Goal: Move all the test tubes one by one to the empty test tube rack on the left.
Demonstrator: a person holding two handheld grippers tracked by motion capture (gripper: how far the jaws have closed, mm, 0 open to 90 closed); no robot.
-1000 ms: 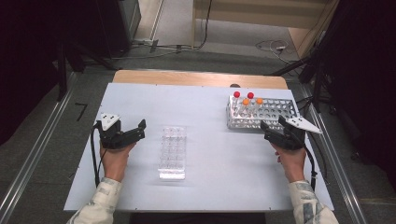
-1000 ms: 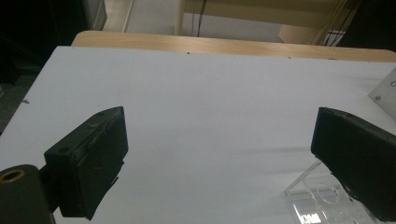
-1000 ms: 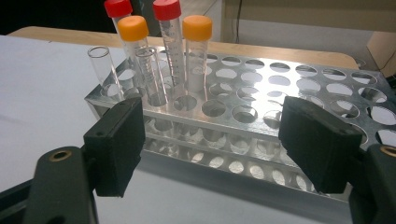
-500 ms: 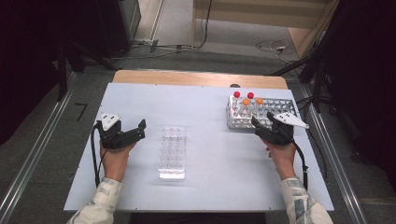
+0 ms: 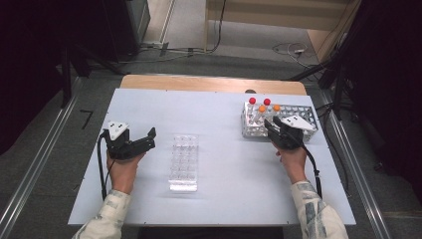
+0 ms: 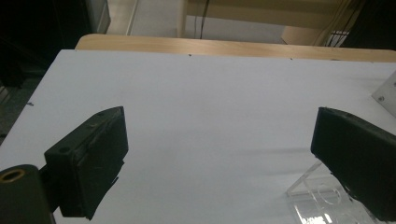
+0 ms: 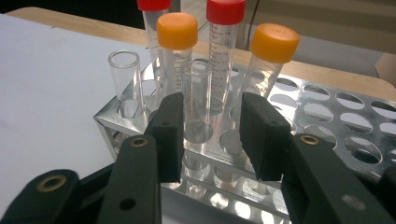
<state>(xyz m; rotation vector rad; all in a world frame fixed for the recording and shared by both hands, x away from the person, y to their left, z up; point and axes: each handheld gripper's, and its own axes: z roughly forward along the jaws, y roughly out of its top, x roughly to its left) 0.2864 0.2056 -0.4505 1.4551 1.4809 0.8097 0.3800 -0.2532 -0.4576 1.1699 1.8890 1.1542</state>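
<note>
Right hand-held gripper (image 7: pixel 210 135) is at the near-left corner of the metal tube rack (image 5: pixel 303 113), and its jaws have just been closing in. There's an open, capless clear tube (image 7: pixel 198 105) standing in the rack between the two pads, but in the right gripper view there's a visible gap on both sides, so the pads aren't pressing on it yet. Jaws partly apart, nothing clamped.

Just around that tube: another capless clear tube (image 7: pixel 125 81) one hole over to the left in that view, then behind them two orange-capped tubes (image 7: pixel 176 31) and two red-capped tubes (image 7: pixel 225 10), all upright in the rack's corner. The rest of the rack's holes look empty as far as I can see. In the high view the rack sits at the far right of the worktop (image 5: pixel 214 119), and the right hand comes up to it from the near side.

Left hand-held gripper (image 5: pixel 144 141) is over on the left part of the worktop, jaws wide apart with nothing between them, just bare white surface in its own view. It points toward the clear plastic rack (image 5: pixel 183 162) that lies near the middle of the worktop, close to it but not touching; a corner of that rack peeks in beside the right-hand jaw in the left gripper view.
</note>
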